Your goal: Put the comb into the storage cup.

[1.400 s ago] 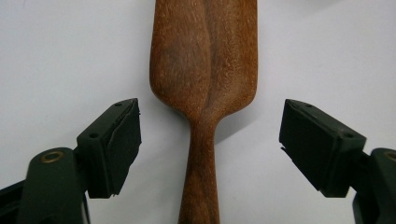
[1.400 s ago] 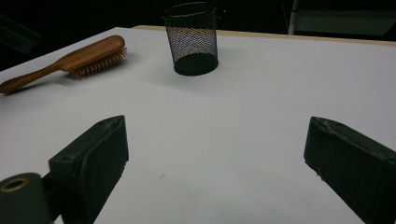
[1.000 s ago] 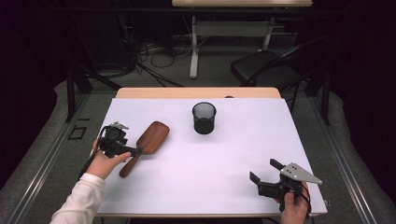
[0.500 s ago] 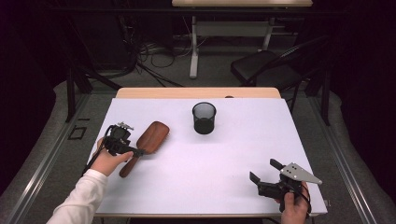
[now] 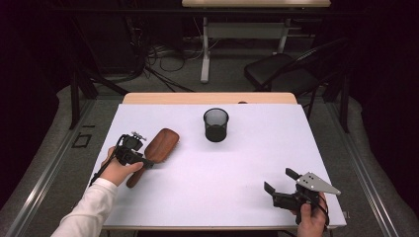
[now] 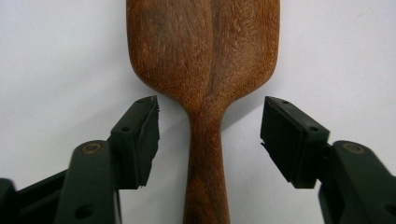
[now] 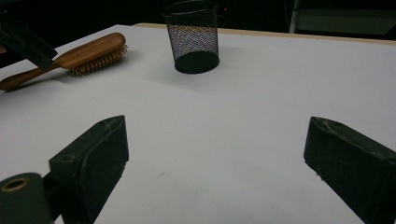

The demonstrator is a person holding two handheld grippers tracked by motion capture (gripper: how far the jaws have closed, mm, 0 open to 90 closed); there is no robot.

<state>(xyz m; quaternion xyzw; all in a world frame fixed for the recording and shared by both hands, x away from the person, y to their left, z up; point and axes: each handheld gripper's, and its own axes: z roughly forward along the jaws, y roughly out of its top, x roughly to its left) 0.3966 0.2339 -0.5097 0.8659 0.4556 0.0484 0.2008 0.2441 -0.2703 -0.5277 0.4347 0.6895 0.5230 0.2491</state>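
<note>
While my left tool has just been closing, its jaws straddle the wooden hairbrush's neck with gaps on both sides, near the desk's left edge. My right tool hangs open by the near right corner. Bare desk separates them from the mesh cup.
</note>
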